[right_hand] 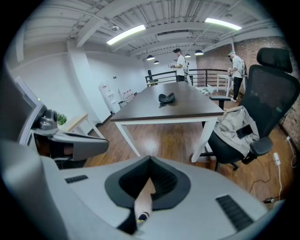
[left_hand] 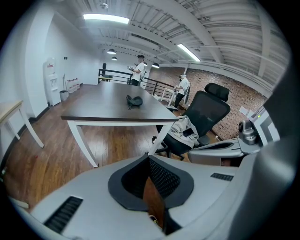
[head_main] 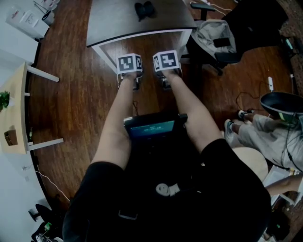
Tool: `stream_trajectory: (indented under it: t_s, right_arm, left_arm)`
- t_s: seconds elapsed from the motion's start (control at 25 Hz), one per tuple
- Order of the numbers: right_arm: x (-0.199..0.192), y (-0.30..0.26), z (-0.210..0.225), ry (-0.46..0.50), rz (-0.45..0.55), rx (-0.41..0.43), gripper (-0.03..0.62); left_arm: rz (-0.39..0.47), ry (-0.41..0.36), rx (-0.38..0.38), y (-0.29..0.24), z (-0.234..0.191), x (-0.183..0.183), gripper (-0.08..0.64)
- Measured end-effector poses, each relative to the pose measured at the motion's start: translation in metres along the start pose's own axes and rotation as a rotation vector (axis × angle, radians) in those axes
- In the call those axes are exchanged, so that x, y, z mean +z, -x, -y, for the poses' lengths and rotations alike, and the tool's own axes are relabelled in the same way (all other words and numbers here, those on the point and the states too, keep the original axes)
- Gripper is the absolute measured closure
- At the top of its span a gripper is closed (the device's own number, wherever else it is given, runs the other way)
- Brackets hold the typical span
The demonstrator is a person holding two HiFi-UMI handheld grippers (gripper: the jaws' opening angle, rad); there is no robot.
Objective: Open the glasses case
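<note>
Glasses case (head_main: 144, 9) on table (head_main: 118, 21), axis indistinct

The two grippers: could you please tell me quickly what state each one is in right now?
Left gripper: closed, nothing between its jaws.
Right gripper: closed, nothing between its jaws.

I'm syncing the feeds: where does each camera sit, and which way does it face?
Head view: on the head, looking down; forearms, left gripper, right gripper, table end.
Left gripper view: on the left gripper, along shut jaws toward the table; right gripper at right.
Right gripper view: likewise, left gripper at left.
Shared: table, case, chair in all.
</note>
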State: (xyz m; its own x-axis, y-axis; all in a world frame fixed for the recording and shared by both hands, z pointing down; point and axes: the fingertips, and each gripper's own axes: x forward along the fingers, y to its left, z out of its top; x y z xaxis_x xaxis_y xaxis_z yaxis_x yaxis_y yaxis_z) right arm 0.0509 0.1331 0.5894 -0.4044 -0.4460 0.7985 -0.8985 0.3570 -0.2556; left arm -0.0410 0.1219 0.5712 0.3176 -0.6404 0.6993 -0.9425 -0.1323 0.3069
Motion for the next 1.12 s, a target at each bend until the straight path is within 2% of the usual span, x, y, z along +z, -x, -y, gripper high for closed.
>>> stream_trajectory:
  t_s: [1.12]
  right_arm:
    - [0.0064, 0.0078, 0.0009, 0.021, 0.015, -0.03, 0.592]
  left_arm:
    - [0.025, -0.003, -0.008, 0.0032, 0.0048, 0.0071, 0.56]
